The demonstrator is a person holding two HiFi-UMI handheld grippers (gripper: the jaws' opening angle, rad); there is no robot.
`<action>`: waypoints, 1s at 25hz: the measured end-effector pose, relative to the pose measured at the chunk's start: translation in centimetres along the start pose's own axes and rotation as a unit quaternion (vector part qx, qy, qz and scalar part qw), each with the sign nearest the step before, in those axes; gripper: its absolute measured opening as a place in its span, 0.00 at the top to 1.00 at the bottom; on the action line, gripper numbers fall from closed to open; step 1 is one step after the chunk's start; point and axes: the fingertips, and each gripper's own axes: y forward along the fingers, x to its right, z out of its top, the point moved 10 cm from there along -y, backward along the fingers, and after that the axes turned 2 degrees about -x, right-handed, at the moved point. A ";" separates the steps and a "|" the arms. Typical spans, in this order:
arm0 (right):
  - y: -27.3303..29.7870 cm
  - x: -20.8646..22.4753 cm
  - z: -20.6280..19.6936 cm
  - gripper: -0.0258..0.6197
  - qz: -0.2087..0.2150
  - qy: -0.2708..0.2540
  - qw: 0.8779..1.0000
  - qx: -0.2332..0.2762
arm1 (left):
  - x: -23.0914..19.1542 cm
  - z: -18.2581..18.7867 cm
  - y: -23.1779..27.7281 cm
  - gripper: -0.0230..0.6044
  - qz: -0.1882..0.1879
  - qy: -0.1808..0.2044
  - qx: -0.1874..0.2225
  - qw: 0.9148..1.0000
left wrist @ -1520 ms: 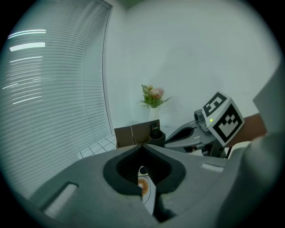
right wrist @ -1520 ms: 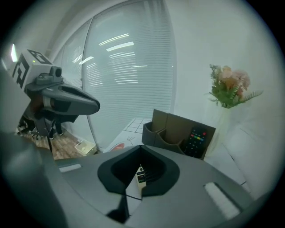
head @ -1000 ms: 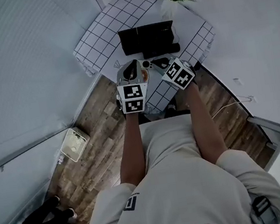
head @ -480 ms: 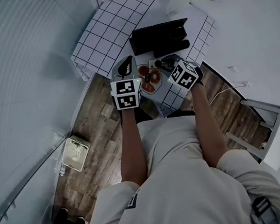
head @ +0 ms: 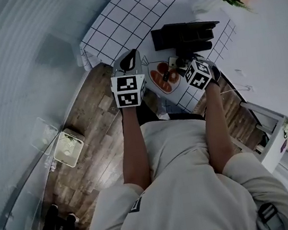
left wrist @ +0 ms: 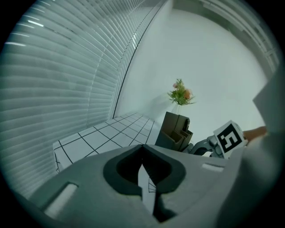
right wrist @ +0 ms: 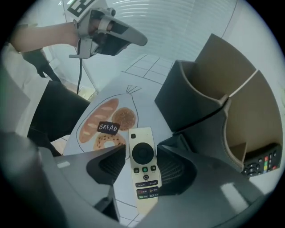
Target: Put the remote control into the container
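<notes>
1. Our right hand-held gripper (right wrist: 142, 168) points steeply down at the table (right wrist: 149, 82). Its jaws are spread wide, having just been opening. The remote control (right wrist: 143, 153) lies between them, and the pads do not press on it.
2. The jaws straddle the remote's narrow width. We judge that this lets them close on its long edges for a firm lift.
3. The remote lies flat with its buttons up, and its top end rests on the bread-printed mat (right wrist: 103, 124). It sits just beside the container (right wrist: 196, 98) and is not yet inside.
4. The container stands upright with its stepped compartments open towards us, so we expect a short lift and drop to suffice. A dark remote (right wrist: 260, 164) seems to sit in a low compartment, though it falls at the picture's edge and we cannot be sure which.
5. Our left hand-held gripper (left wrist: 144, 173) hangs raised off to the side, with its jaws pressed together on nothing. We take it to be parked clear of the right one's path.
</notes>
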 end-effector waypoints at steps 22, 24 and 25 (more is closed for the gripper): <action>-1.4 -1.6 -0.8 0.66 0.046 -0.067 0.995 0.061 | 5.0 -0.2 -0.6 0.96 0.016 -0.003 0.001 1.000; -3.0 -1.0 -1.4 0.66 0.029 -0.041 0.992 0.112 | 6.2 0.0 -1.1 0.96 0.025 -0.001 0.002 1.000; -3.8 -0.7 -1.7 0.66 0.020 -0.029 0.990 0.140 | 7.0 0.2 -1.3 0.96 0.029 0.002 0.002 1.000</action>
